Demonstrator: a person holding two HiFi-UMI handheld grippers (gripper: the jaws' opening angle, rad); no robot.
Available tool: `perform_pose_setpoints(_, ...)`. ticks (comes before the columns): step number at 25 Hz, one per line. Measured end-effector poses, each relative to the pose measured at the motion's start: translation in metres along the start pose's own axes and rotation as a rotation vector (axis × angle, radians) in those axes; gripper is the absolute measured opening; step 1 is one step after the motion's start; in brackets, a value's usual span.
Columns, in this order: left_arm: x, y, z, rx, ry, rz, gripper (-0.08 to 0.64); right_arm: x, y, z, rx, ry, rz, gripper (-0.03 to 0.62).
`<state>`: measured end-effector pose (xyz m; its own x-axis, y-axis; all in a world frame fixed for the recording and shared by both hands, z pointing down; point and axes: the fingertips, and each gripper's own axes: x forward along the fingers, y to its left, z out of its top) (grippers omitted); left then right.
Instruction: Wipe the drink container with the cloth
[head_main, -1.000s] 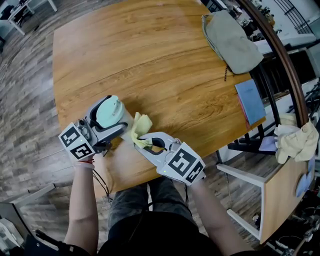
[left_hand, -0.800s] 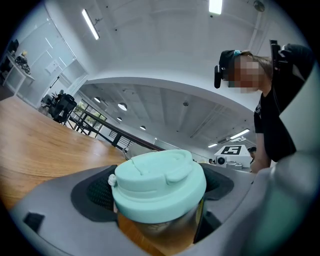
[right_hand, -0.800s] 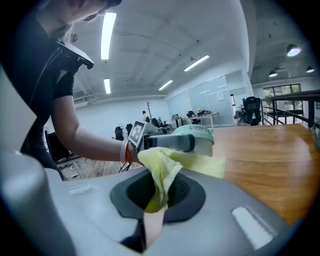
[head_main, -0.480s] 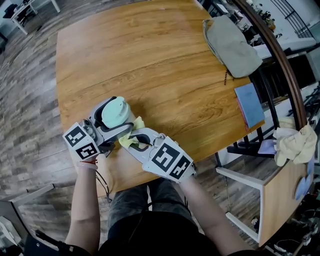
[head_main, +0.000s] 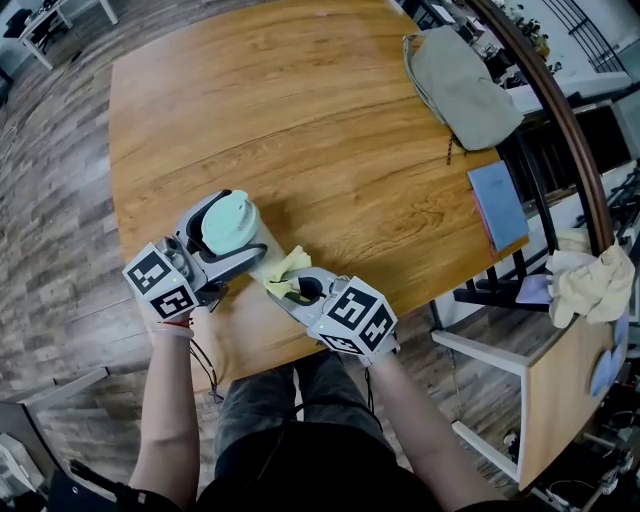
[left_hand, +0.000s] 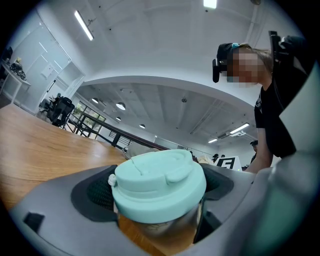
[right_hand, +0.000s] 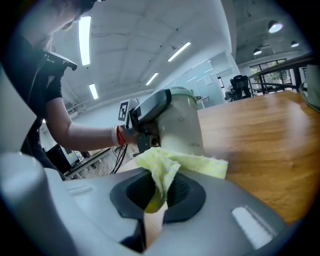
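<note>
The wooden table (head_main: 300, 110) fills most of the head view. A grey bag (head_main: 462, 80) and a blue notebook (head_main: 498, 203) are seen at its far right edge. Two bare forearms are stretched forward from the body to the table's near edge, the left one almost straight ahead and the right one angled inward.

Compared with half a second ago, the right gripper (head_main: 297, 289) has been drawn a little to the right, away from the left gripper (head_main: 233, 240), which is kept in place. The cloth has been pulled along with it.

The left gripper is clamped on the drink container (left_hand: 157, 187), its jaws pressed against the body just under the mint-green lid. The container is held upright near the table's front edge.

The right gripper's jaws are closed to a narrow slit on the yellow cloth (right_hand: 172, 162). The cloth's loose end is spread toward the container's pale side wall, just beside it. Actual contact cannot be made out.
</note>
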<state>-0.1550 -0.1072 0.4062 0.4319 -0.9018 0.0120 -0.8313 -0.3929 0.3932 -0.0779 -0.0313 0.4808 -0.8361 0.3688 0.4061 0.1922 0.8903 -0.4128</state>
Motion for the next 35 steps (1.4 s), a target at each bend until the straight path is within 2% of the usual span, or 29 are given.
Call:
perform_pose_setpoints(6,0.001,-0.004,-0.001,0.022,0.011,0.002,0.482,-0.002,-0.006,-0.031,0.052,0.052,-0.019,0.023)
perform_pose_setpoints(11,0.004,-0.012,-0.001,0.064,0.030,0.024,0.482,-0.015,-0.015,-0.047,0.088,0.083,-0.090,0.023)
perform_pose_setpoints(15,0.004,-0.016,0.000,0.096,0.025,0.090,0.482,-0.040,-0.019,-0.037,0.132,0.001,-0.123,0.023)
perform_pose_setpoints(21,0.010,-0.024,-0.001,0.158,0.030,0.237,0.482,-0.075,-0.028,-0.030,0.129,-0.082,-0.184,0.023)
perform_pose_setpoints(28,0.016,-0.033,-0.008,0.199,0.020,0.386,0.482,-0.127,-0.038,-0.010,0.160,-0.309,-0.293,0.023)
perform_pose_setpoints(32,0.024,-0.045,-0.015,0.229,0.035,0.433,0.482,-0.142,-0.039,-0.010,0.167,-0.355,-0.318,0.023)
perform_pose_setpoints(35,0.032,-0.054,-0.020,0.291,0.056,0.462,0.482,-0.147,-0.035,-0.011,0.163,-0.365,-0.313,0.023)
